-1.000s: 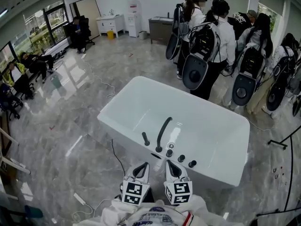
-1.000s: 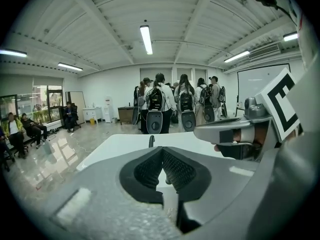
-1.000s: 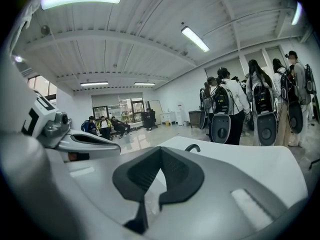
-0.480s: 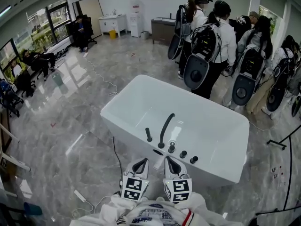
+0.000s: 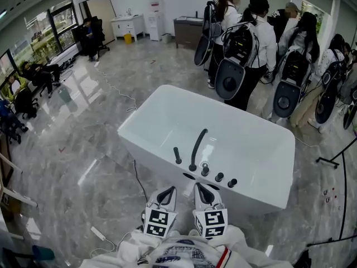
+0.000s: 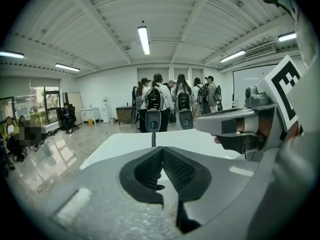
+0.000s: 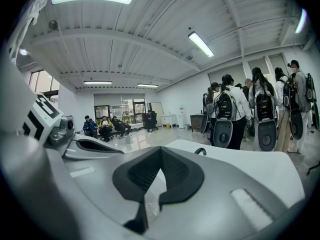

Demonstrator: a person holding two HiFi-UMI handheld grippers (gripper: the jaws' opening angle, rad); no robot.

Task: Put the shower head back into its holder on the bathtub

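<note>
Left claw [image 5: 167,190], right claw [image 5: 202,186] edged — perhaps — nearer bathtub [image 5: 167,121]; shut.

Head view looks steeply down on the white bathtub [image 5: 167,121] from close above. Both gripper views sit low beside it, facing across it toward standing people [image 5: 251,38].

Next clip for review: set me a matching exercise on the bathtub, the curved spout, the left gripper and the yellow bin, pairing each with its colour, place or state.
Things:
1. bathtub
2. curved spout
3. left gripper
4. yellow bin

Descriptions:
A. by the far wall, beside a white cabinet
B. jaws together, nothing between them
C. white and rectangular
D. black, rising from the tub's near rim

Pairs: 1-C, 2-D, 3-B, 4-A
</note>
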